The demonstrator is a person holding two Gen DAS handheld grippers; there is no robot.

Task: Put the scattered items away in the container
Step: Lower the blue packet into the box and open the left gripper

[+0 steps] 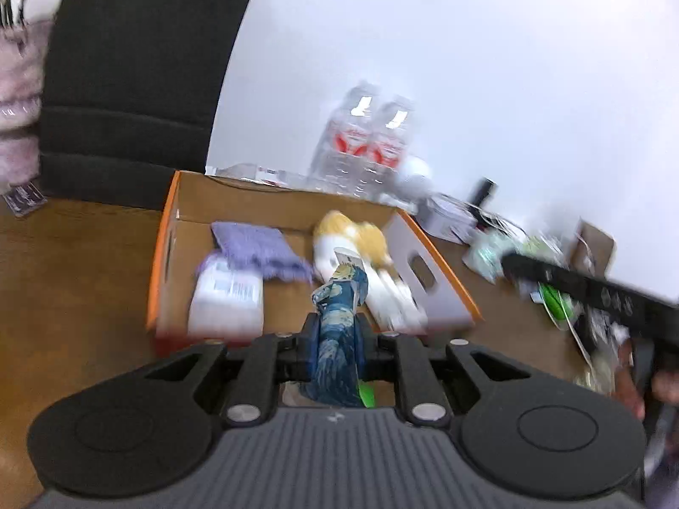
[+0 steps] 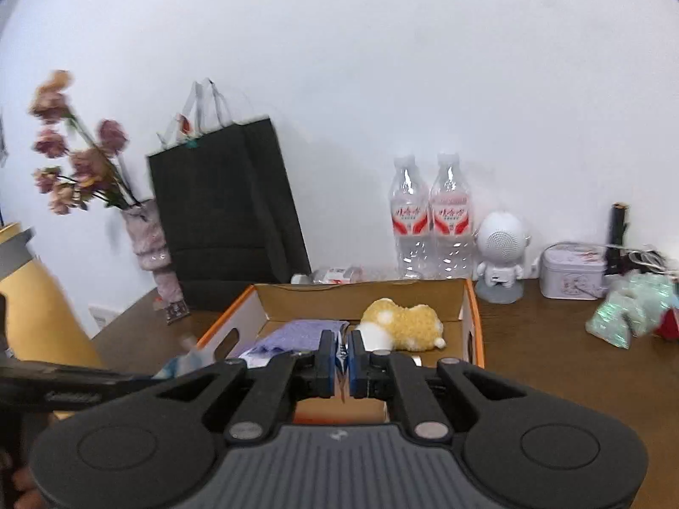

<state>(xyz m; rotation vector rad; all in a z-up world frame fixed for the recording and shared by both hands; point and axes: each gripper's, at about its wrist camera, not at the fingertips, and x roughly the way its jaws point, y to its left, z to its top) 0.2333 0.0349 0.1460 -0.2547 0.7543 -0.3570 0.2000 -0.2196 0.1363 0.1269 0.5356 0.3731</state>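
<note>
An orange-edged cardboard box (image 1: 169,229) stands on the brown table; it also shows in the right wrist view (image 2: 475,318). Inside lie a purple cloth (image 1: 254,246), a white packet (image 1: 225,297), and a yellow-and-white plush toy (image 1: 352,233), which also shows in the right wrist view (image 2: 407,322). My left gripper (image 1: 337,331) is shut on a blue swirl-patterned folded item (image 1: 337,339), held at the box's near edge. My right gripper (image 2: 341,356) is shut on a thin blue-and-white item (image 2: 341,354) just above the box's near wall.
A black paper bag (image 2: 229,220) and a vase of dried flowers (image 2: 144,237) stand behind the box at left. Two water bottles (image 2: 430,216), a white robot speaker (image 2: 500,250), a tin (image 2: 573,271) and a greenish packet (image 2: 628,314) stand to the right.
</note>
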